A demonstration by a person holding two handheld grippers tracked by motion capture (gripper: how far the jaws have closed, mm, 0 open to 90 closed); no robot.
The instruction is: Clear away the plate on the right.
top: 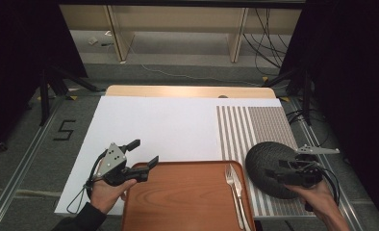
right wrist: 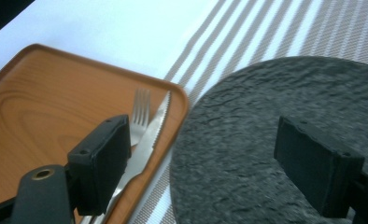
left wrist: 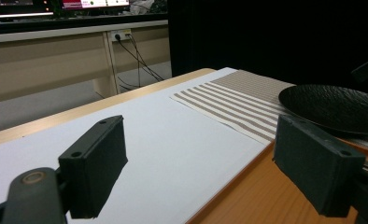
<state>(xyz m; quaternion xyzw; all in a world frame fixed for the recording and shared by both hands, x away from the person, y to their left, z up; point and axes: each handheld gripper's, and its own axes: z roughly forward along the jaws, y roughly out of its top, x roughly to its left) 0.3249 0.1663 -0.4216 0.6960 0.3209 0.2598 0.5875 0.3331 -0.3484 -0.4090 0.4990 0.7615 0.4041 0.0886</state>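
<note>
Hovering wide-jawed, right claw (top: pixel 280 169) overlaps black plate (top: pixel 267 161) beside tray (top: pixel 178 197).

A lab recording bay is showing here: black curtains (top: pixel 356 72) are closing in both sides, loose cables (top: pixel 267 43) are trailing over the grey floor (top: pixel 29 159), and a taped number five (top: pixel 64 130) is marking it beside the tabletop (top: pixel 154 125).
</note>
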